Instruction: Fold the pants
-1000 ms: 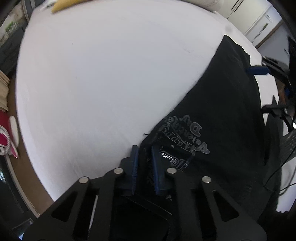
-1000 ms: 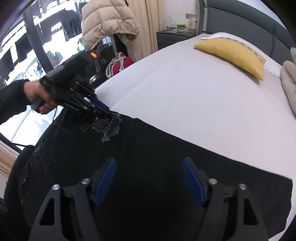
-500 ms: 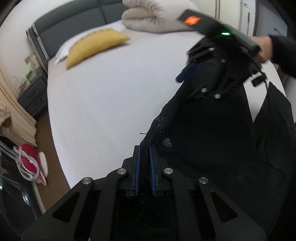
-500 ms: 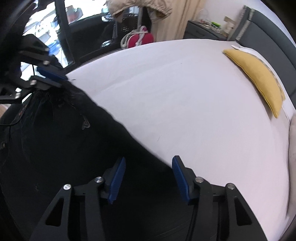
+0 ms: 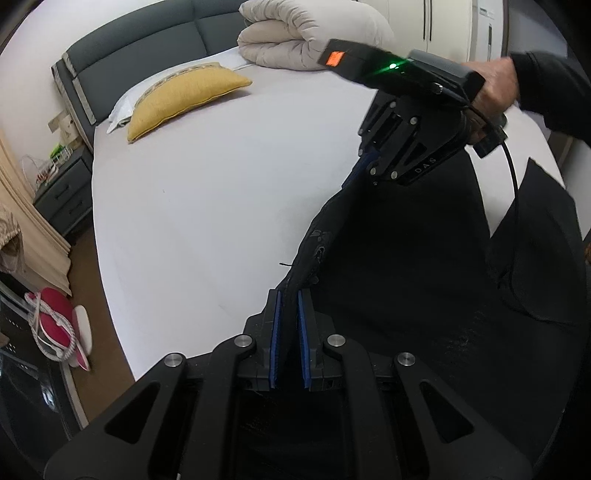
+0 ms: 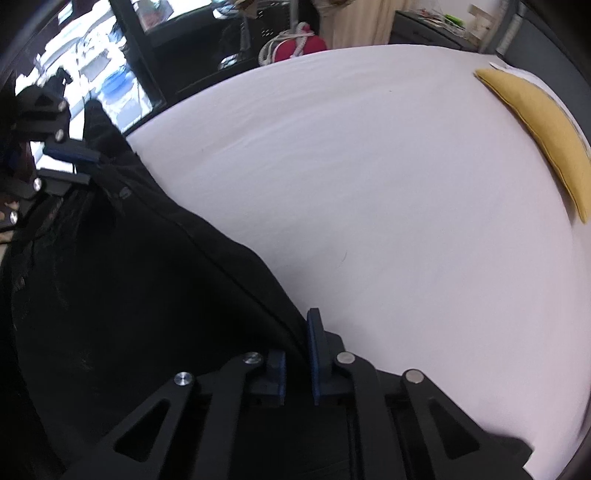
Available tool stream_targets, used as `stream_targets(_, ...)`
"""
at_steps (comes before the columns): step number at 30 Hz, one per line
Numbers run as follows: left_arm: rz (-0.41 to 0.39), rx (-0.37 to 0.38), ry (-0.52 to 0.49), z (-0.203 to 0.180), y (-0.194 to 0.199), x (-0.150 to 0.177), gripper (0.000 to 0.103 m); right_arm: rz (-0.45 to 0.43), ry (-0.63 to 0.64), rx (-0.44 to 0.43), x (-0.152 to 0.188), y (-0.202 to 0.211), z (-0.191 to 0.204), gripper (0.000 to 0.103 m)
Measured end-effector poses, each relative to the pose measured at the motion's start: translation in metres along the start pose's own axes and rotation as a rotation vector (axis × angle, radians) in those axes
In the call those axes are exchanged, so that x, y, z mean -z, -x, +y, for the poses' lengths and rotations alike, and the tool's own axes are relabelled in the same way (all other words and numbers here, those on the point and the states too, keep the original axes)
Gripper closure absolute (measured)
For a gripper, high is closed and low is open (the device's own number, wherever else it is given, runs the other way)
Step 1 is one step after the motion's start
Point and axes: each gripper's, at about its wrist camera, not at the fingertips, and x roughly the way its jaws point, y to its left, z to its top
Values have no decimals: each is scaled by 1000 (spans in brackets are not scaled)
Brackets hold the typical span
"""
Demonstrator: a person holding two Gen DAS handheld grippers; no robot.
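A: Where are we?
B: Both ends of the pants' [image 5: 399, 258] edge are taken — left gripper [image 5: 289, 306] pinching cloth, right gripper [image 6: 298, 354] closing on the hem, pants on the bed [image 5: 229, 177].
A: Next?
B: Probably lift together and carry the edge across — evenly.

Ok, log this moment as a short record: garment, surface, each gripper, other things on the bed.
garment: black pants, one edge lifted and stretched between the two grippers
surface: bed with white sheet
left gripper: shut on the pants edge
right gripper: jaws closing, pants edge between the blue pads
other things: yellow pillow and rolled beige duvet at the headboard end
person: hand in a dark sleeve holding the right gripper
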Motion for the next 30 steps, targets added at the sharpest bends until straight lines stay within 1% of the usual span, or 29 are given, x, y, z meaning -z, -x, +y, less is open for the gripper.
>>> stream_targets(3, -9, 13, 45, 5, 6, 0, 95, -44, -64, -4, 1, 8, -2, 95)
stream_targets(6, -18, 24, 85, 12, 10, -1, 95, -110, -139, -24, 7, 18, 2, 97)
stream_targets(9, -24, 34, 114, 10, 19, 4, 95, -180, -182, -60, 12, 21, 21, 98)
stream_targets(12, -24, 44, 121, 2, 28, 9, 95, -225, -218, -84, 14, 27, 40, 98)
stream_targets(14, -18, 52, 122, -7, 33, 18, 95, -235, -216, -83, 17, 26, 53, 98)
stream_targets(15, -15, 56, 122, -12, 35, 22, 95, -238, -219, -88, 29, 25, 61, 98)
stream_targets(17, -8, 75, 125, -20, 42, 32, 95, -235, -216, -90, 37, 24, 75, 98)
stream_targets(18, -3, 82, 126, -25, 46, 38, 95, -230, -208, -83, 49, 23, 88, 98)
stream_targets(22, 15, 97, 115, -46, 62, 56, 95, -207, -184, -54, 66, 30, 116, 98)
stream_targets(24, 22, 102, 86, -63, 71, 64, 95, -202, -174, -41, 74, 35, 132, 98)
stream_targets(27, 39, 91, 40, -87, 81, 74, 95, -180, -136, 11, 87, 40, 155, 98)
stream_targets(30, 54, 97, 7, -109, 92, 86, 95, -170, -121, 44, 98, 41, 169, 98)
